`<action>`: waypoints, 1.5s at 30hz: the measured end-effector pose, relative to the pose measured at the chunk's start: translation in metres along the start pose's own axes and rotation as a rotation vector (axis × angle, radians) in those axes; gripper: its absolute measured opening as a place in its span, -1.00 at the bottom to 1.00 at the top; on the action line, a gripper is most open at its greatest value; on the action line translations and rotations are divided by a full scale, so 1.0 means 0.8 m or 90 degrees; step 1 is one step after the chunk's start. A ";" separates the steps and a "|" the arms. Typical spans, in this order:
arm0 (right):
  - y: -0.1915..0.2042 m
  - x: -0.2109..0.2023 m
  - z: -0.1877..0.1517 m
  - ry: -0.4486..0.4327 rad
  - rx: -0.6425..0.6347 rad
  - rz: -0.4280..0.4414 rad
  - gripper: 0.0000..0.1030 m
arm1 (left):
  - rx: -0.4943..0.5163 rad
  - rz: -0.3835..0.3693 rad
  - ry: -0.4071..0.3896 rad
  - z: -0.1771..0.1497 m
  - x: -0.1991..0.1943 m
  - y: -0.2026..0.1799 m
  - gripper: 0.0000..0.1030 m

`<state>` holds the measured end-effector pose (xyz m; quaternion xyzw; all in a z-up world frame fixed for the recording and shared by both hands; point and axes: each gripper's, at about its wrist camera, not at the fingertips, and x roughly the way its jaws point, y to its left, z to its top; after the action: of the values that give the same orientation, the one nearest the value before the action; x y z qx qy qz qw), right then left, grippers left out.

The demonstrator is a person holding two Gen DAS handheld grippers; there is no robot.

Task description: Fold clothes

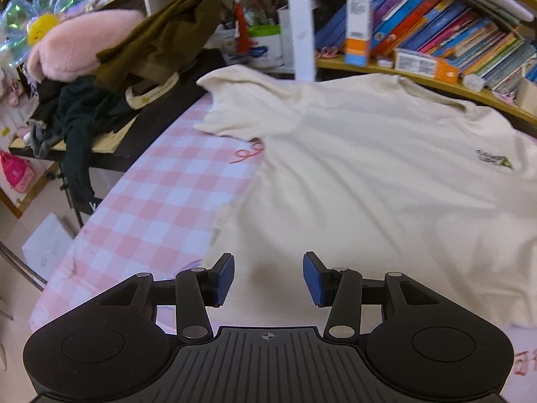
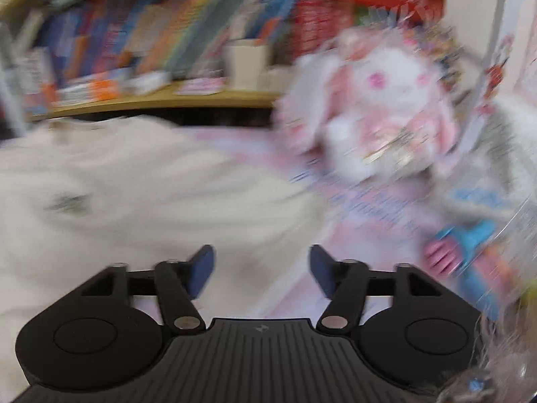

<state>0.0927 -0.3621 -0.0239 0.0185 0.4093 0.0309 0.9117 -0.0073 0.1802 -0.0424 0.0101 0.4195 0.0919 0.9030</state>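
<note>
On the pink-and-white checked table cover, a cream T-shirt is lying spread flat, front side up. In the left wrist view its collar end is pointing toward the bookshelf at the back, and its hem end is facing the camera, so the long axis is running from the near edge of the table toward the shelf. One short sleeve is extending outward to the left, reaching the dark side table that is carrying a heap of olive and dark green clothes. A small green chest print is showing near the right border. The frame is cutting off the shirt's right side, and the gripper body is hiding the near hem.

The left gripper is hovering above the lower part of the shirt with its blue pads standing moderately apart; nothing is sitting between them.

The right wrist view is heavily smeared by motion. The T-shirt is appearing there as a pale blurred mass at the left, with the print reduced to a grey-green smudge. A white and pink plush toy is standing at the right, and the items around it are too blurred to identify. The right gripper is holding its pads wide apart, gripping nothing; whether the tips are touching the fabric cannot be determined.
</note>
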 end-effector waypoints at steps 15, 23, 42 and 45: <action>0.143 -0.029 -0.125 0.122 0.025 0.044 -0.55 | 0.025 -0.143 0.061 -0.001 0.057 0.075 -0.92; 0.147 -0.055 -0.140 0.158 0.056 0.006 -0.84 | 0.094 -0.213 0.098 -0.013 0.046 0.090 -0.94; 0.234 0.022 0.019 0.036 -0.255 0.044 -0.86 | 0.175 -0.269 -0.038 0.029 0.061 -0.033 -0.56; 0.256 0.078 0.067 0.042 -0.228 0.078 -0.88 | 0.195 -0.262 -0.044 0.026 0.072 -0.064 -0.55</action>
<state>0.1657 -0.1535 -0.0228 -0.1203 0.4248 0.1592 0.8830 0.0528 0.1410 -0.0773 0.0643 0.3904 -0.1584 0.9046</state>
